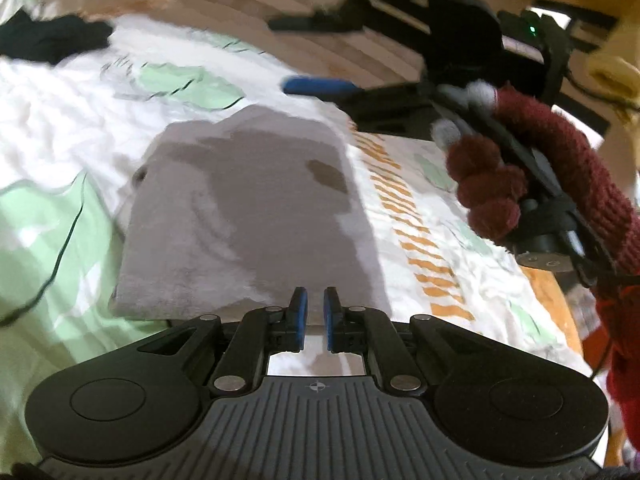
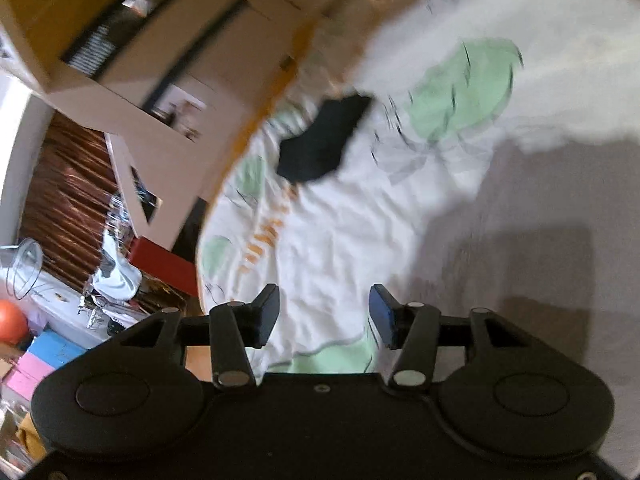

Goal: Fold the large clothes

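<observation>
A home bedroom, plainly. Bed [image 1: 80,128] spread with a white sheet printed in pale green leaves and orange dashes, wooden edge showing. Pale wall cabinet [image 2: 132,60] with open shelves close by the bedside. Dark garment [image 2: 324,140] dumped on the sheet, grey folded cloth [image 1: 248,208] laid flat. Beside the bed, household clutter: orange ball [image 2: 12,320], blue and pink boxes [image 2: 44,356], clear plastic cup [image 2: 24,268], red box [image 2: 168,264]. Lived-in, not a lab or shop.

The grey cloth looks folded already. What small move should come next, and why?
Probably carry the open right gripper to the black garment on the bedsheet. The grey cloth lies as a neat rectangle, and neither gripper holds anything; the left gripper is shut.
</observation>
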